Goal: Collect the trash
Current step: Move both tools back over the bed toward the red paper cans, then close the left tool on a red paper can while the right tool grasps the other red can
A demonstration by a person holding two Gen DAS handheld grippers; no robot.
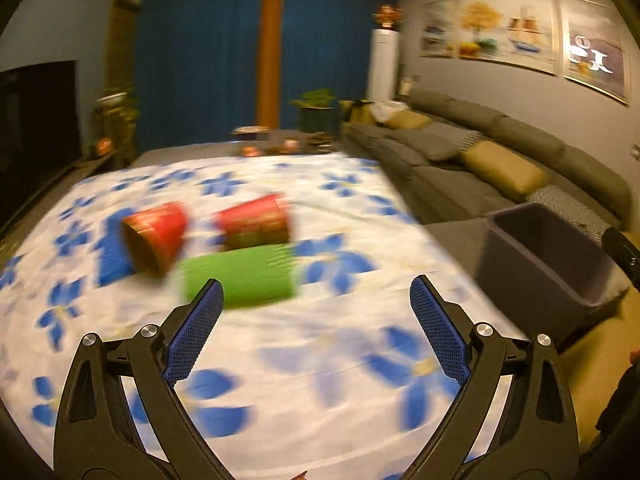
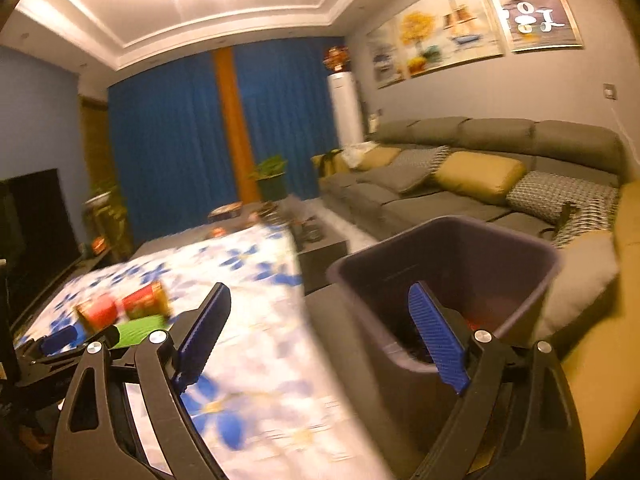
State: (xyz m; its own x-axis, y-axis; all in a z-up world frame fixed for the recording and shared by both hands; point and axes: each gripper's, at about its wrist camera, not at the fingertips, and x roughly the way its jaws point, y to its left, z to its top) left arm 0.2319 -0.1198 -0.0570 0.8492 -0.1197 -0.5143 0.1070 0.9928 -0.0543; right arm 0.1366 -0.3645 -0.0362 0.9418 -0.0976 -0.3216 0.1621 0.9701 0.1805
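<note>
Two red paper cups (image 1: 158,236) (image 1: 256,220) and a green cup (image 1: 240,278) lie on their sides on the flowered tablecloth (image 1: 320,360); a blue cup (image 1: 112,256) lies behind the left red one. My left gripper (image 1: 316,292) is open and empty, just short of the green cup. My right gripper (image 2: 320,300) is open and empty, above the table's right edge by the dark purple bin (image 2: 452,264). Something red lies in the bin's bottom. The cups (image 2: 120,312) and the left gripper (image 2: 60,344) show at the left of the right wrist view.
The bin (image 1: 552,256) stands on the floor to the right of the table. A grey sofa (image 2: 480,184) with yellow cushions runs along the right wall. A low dark table (image 1: 280,142) with small items is beyond the cloth. A TV (image 1: 36,128) is on the left.
</note>
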